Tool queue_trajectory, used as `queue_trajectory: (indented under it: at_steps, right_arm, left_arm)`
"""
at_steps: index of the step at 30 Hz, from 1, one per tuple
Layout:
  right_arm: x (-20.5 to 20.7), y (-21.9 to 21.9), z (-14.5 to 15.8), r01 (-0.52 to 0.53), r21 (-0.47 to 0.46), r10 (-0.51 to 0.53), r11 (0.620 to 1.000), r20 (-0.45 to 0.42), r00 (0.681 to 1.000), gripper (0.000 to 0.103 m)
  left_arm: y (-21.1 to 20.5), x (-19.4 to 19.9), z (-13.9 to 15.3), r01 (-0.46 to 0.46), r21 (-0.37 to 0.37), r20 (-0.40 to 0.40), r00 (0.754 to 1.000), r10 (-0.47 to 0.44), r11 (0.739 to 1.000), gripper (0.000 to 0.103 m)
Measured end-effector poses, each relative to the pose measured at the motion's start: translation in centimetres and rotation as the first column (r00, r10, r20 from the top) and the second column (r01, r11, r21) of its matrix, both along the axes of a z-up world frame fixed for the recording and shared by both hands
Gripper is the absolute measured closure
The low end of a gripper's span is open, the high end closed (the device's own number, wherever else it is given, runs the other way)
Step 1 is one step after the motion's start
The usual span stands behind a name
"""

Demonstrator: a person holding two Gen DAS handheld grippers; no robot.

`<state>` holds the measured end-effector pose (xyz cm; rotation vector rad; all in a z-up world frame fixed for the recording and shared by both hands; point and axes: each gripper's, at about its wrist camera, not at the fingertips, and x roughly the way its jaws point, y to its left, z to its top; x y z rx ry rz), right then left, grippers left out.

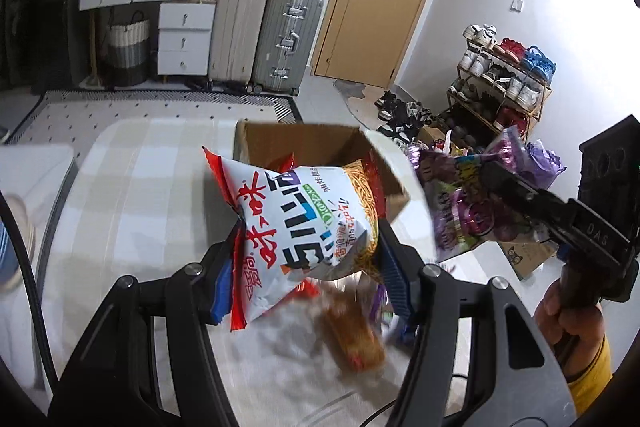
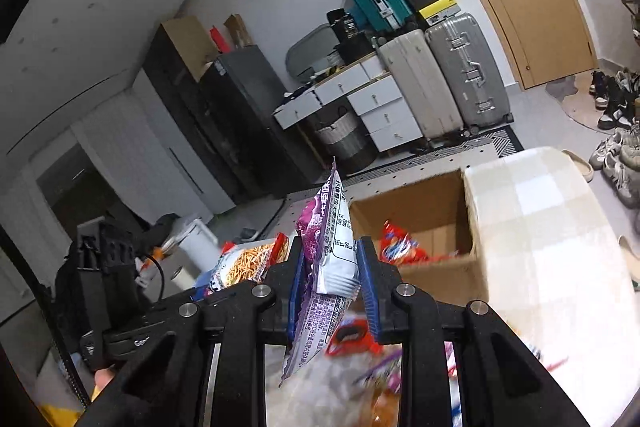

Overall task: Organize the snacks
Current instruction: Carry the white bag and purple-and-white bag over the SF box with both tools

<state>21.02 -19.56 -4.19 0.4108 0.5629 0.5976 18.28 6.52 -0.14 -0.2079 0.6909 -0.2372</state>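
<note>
Checked tablecloth [image 1: 132, 187], cardboard box [image 1: 304, 143] mid-frame. Left gripper [image 1: 308, 263] clamps noodle-snack bag [image 1: 304, 223]; right gripper [image 2: 330, 279] pinches purple packet [image 2: 326, 227] by edge. Risk: thin grip slips, packet misses box.

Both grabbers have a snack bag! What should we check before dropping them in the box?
1. Left gripper has its bag: ok, the pads pinch the white and red noodle snack bag.
2. Right gripper has its bag: ok, it is shut on the purple snack bag.
3. Cardboard box is open: ok, the top is open and red packets already lie inside.
4. Room left in the box: cannot tell, most of its floor is hidden.
5. Bags are over the box: not ok, both hang short of its opening.
6. Snacks left on the bed: not ok, blurred packets lie below the left gripper.
</note>
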Motion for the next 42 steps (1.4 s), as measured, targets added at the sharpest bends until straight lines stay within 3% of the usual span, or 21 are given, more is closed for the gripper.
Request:
queue_trajectory:
  at_steps: [4,8,12,25,34,42]
  right_arm:
    - [3.4,0.9,0.5,-0.001,-0.044,0.001,0.999,0.006,1.000,0.078]
    - [6.7,1.3,0.6,0.034,-0.078,-0.035,0.996,-0.004,0.999,0.078]
    - [9.8,1.4,0.1,0.099,-0.142,-0.103,0.985,-0.023,0.994,0.078]
    - [16.5,3.0,-3.3,0.088,-0.281,-0.123,0.956,-0.110,0.986,0.078]
    - [18.3,3.8,-5.5,0.074,-0.318,-0.125,0.945,-0.141,0.982,0.078]
    - [18.5,2.9,-6.9,0.081,-0.324,-0.142,0.943,-0.167,0.976,0.078]
  left_arm:
    - [-1.5,4.3,0.8,0.014,0.044,0.005,1.000,-0.014,0.999,0.046]
    - [-2.6,9.6,0.4,0.044,0.039,-0.053,0.998,-0.041,0.998,0.046]
    - [-4.7,13.8,-0.5,0.048,0.159,-0.079,0.996,-0.036,0.986,0.045]
    - [-7.2,24.2,-5.1,0.124,0.182,-0.222,0.972,-0.082,0.975,0.045]
    - [-8.2,27.7,-8.7,0.154,0.205,-0.281,0.955,-0.092,0.967,0.045]
    - [-8.2,27.9,-10.1,0.148,0.205,-0.289,0.954,-0.084,0.967,0.045]
